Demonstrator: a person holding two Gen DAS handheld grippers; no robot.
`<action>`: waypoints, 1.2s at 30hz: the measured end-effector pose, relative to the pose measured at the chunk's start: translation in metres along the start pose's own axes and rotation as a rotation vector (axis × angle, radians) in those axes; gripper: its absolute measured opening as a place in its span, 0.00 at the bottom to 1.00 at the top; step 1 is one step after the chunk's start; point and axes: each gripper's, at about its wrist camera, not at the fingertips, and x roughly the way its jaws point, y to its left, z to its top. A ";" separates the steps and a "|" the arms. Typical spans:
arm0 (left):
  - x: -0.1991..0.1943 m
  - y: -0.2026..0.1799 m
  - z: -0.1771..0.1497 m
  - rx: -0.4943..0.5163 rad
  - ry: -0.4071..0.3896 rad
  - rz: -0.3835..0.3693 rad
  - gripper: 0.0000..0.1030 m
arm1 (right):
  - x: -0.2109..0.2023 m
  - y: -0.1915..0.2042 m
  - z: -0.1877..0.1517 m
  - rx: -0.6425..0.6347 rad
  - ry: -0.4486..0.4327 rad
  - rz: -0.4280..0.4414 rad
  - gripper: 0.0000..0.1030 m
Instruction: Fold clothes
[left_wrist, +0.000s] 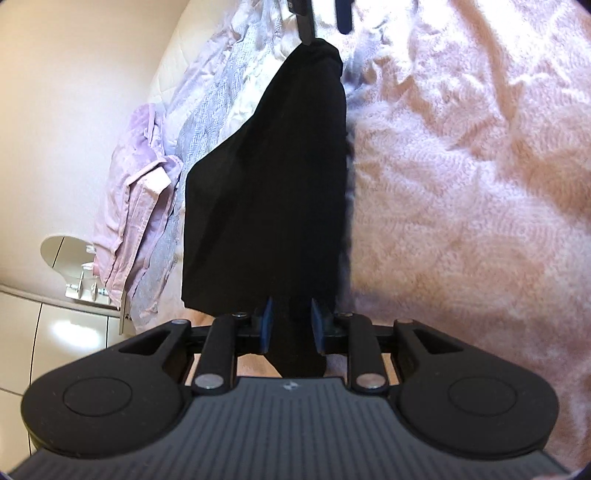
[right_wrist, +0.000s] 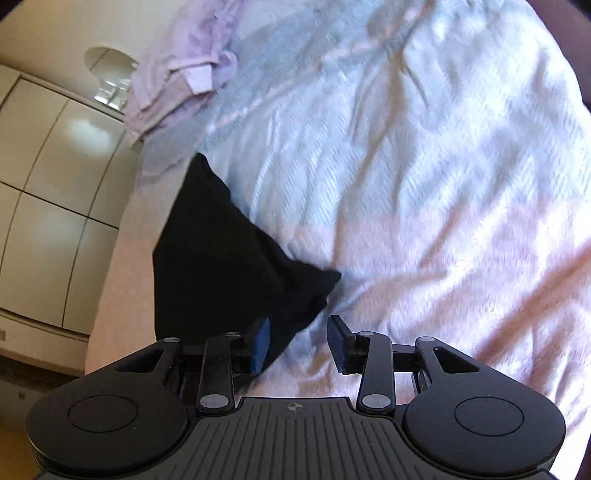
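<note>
A black garment (left_wrist: 273, 192) stretches from my left gripper (left_wrist: 291, 325) up to the far top of the left wrist view, over a pink fuzzy blanket (left_wrist: 461, 192). My left gripper is shut on the near end of the black garment, which passes between its blue pads (left_wrist: 266, 325). At the far end the other gripper's dark fingers (left_wrist: 306, 18) stand at the cloth's tip. In the right wrist view the black garment (right_wrist: 221, 258) lies left of and ahead of my right gripper (right_wrist: 299, 343), which is open with nothing between its pads.
A pile of pink and lilac clothes (left_wrist: 136, 206) and a grey-white herringbone cloth (left_wrist: 199, 122) lie at the bed's left side. White cupboard doors (right_wrist: 51, 192) and a round mirror (right_wrist: 107, 62) stand beyond the bed edge. The blanket (right_wrist: 424, 184) spreads to the right.
</note>
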 end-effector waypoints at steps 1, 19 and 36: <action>0.003 0.000 0.000 0.004 0.001 -0.007 0.21 | -0.003 0.001 0.002 -0.034 -0.006 0.005 0.38; 0.030 -0.015 -0.008 0.046 0.026 -0.091 0.08 | 0.022 -0.024 0.072 -0.222 0.062 -0.019 0.00; 0.023 -0.017 -0.006 0.005 0.032 -0.097 0.20 | 0.030 -0.031 -0.002 0.155 0.116 0.109 0.58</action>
